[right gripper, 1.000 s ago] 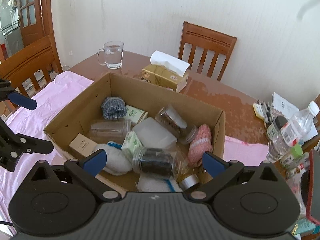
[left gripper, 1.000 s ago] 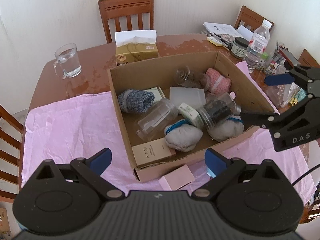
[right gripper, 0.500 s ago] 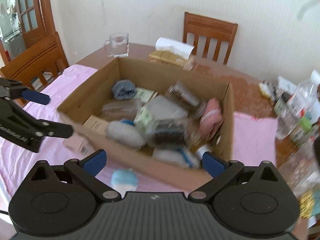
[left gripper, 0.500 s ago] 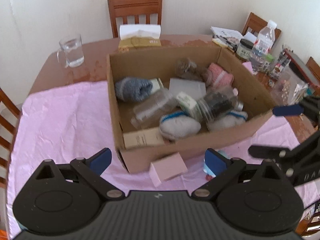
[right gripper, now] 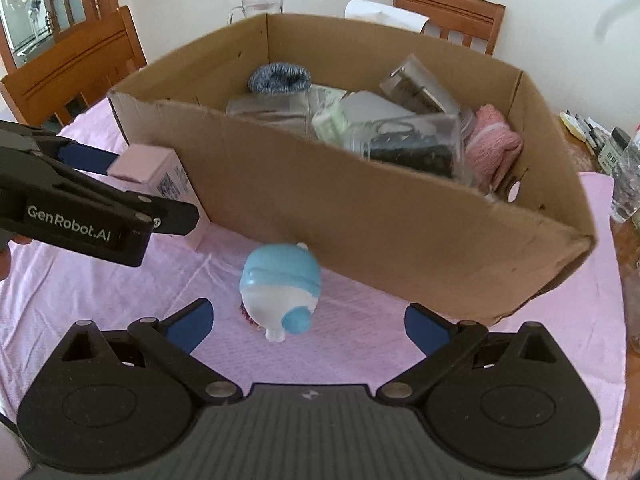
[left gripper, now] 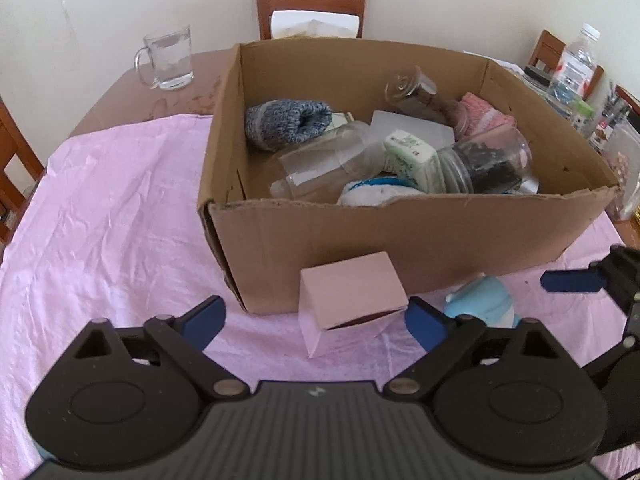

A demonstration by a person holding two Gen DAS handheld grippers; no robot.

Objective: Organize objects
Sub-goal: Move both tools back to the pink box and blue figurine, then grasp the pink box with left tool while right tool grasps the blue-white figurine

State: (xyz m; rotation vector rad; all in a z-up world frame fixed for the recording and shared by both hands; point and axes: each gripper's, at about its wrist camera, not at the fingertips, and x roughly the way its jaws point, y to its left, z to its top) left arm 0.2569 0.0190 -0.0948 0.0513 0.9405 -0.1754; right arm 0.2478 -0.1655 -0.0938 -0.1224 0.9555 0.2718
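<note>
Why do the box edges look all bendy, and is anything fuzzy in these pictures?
Left wrist view: the fisheye lens bows the cardboard box, dark corners frame the picture, and most of it looks sharp. Right wrist view: the same bending, but the box's near wall and the jars inside look a little smeared, while the blue and white toy is clearer. Daylight is soft in both, with faint shadows.

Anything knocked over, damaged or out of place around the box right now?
Yes. The cardboard box has a ragged, torn front rim. A pink carton and a blue-and-white toy lie tipped on the pink cloth outside it.
</note>
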